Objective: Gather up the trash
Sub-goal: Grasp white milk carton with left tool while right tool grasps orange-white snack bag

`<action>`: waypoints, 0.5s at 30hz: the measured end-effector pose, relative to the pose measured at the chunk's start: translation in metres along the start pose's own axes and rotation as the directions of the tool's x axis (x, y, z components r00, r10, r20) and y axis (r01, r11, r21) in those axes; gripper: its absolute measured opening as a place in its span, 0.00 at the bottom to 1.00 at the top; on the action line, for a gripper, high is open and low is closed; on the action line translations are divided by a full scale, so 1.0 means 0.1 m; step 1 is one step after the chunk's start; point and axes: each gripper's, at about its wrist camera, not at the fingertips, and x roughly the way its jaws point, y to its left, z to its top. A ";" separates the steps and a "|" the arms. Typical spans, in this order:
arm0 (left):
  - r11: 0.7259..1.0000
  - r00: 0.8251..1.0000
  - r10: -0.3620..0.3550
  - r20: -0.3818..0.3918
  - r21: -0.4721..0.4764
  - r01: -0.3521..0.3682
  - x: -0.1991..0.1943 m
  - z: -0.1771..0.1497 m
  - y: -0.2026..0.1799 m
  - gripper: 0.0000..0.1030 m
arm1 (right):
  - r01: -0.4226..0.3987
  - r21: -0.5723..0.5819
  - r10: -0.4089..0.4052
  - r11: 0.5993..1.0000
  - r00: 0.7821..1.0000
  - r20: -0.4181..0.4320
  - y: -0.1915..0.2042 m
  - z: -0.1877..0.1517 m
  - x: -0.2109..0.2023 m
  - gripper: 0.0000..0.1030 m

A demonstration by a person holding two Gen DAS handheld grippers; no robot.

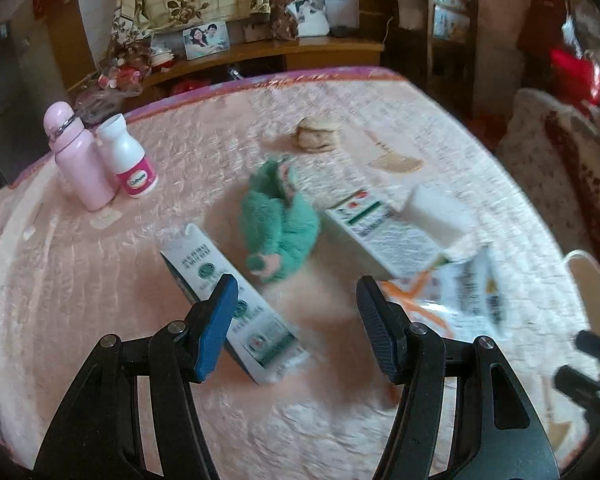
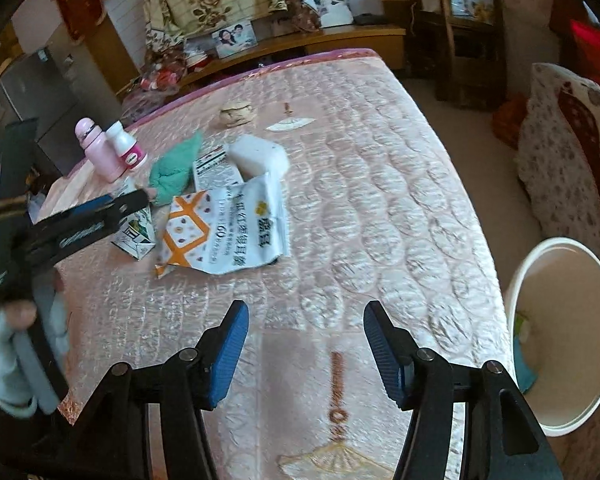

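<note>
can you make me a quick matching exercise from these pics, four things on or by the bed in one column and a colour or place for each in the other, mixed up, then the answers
Things
1. water bottle
2. stuffed toy
3. snack bag
4. bin

Descriptions
A. green and fluffy, lying between the two cartons
B. on the floor beside the bed, off its right edge
C. pink, standing upright next to a white pill bottle
D. white with orange print, lying flat and crumpled on the bedspread

Pairs: 1-C, 2-A, 3-D, 4-B
</note>
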 end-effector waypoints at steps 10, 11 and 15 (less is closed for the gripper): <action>0.997 0.997 0.020 -0.078 -0.067 -0.026 -0.05 -0.34 0.86 0.60 | -0.033 -0.057 0.028 0.998 0.995 -0.092 0.20 0.17 0.37 0.58; 0.997 0.997 0.004 -0.080 -0.078 -0.011 -0.07 -0.37 0.95 0.60 | -0.056 -0.068 0.048 0.996 0.993 -0.112 0.24 0.16 0.40 0.58; 0.992 0.996 -0.034 -0.082 -0.121 0.024 -0.16 -0.45 1.22 0.60 | -0.062 -0.157 0.035 0.986 0.985 -0.168 0.42 0.14 0.56 0.58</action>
